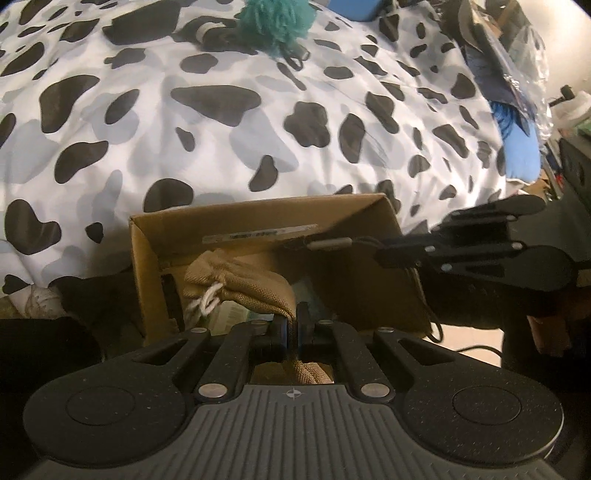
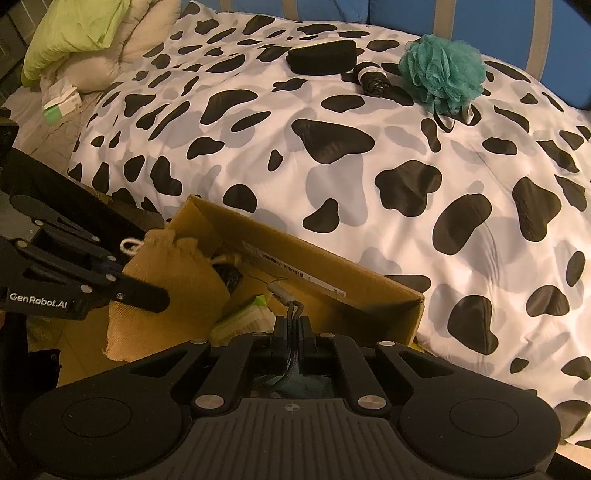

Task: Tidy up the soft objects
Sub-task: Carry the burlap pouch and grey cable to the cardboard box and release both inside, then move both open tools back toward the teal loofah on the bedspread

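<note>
Two claws reach over a brown cardboard box (image 1: 369, 221) that sits at the edge of a bed with a cow-spot blanket (image 1: 221, 147); the left claw (image 1: 291, 325) is pinched tight on a corner of a tan cloth bag (image 1: 236, 284), and the rest of the bag sticks out past its tips, over the open box, with a white string (image 1: 207, 301) hanging from the bag's mouth; from the right side, the same bag (image 2: 173, 288) shows as a big tan shape hanging from the left claw (image 2: 147, 293) at the near left end of the box (image 2: 332, 266); the right claw (image 2: 293, 326) is squeezed shut on a thin dark cord (image 2: 293, 314), which runs from between its tips to a small grey plug (image 2: 280, 291) over the inside of the box; the right claw (image 1: 384, 254) also shows reaching in from the right, with the plug (image 1: 328, 243) just past its tip; far off on the blanket lie a teal puffy sponge (image 2: 441, 70), a small black roll (image 2: 373, 79) and a flat black case (image 2: 321, 55), all well apart from both claws; green pillows (image 2: 74, 33) sit at the far left.
</note>
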{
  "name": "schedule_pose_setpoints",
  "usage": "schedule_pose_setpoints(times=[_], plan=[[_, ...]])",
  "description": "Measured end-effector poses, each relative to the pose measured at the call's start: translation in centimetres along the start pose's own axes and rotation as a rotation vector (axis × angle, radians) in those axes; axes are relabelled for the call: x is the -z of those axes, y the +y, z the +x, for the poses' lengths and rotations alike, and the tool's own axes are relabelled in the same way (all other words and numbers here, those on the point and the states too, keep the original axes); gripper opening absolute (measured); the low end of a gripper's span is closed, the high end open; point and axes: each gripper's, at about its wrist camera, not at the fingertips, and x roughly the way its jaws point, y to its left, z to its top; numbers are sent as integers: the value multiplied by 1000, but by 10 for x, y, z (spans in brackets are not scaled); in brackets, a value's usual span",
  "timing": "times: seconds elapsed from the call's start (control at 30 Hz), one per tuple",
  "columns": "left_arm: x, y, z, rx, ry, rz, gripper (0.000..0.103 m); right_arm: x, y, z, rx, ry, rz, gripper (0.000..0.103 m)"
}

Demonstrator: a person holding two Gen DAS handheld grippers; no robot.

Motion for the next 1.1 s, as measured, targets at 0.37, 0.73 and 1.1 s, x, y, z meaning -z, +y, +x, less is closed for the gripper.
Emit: schedule_pose_setpoints(times=[0.37,0.73,1.1], plan=[[-6,11,2,-104,-16,-75,59,-3,-5,0,62,-16,19,99],[-11,5,3,-142,-46,-47,59,-7,-19,4,119,-18,106,101],[-32,13,-11,-107,-109,-96,59,-19,-31,-10,183,-121,150,103]])
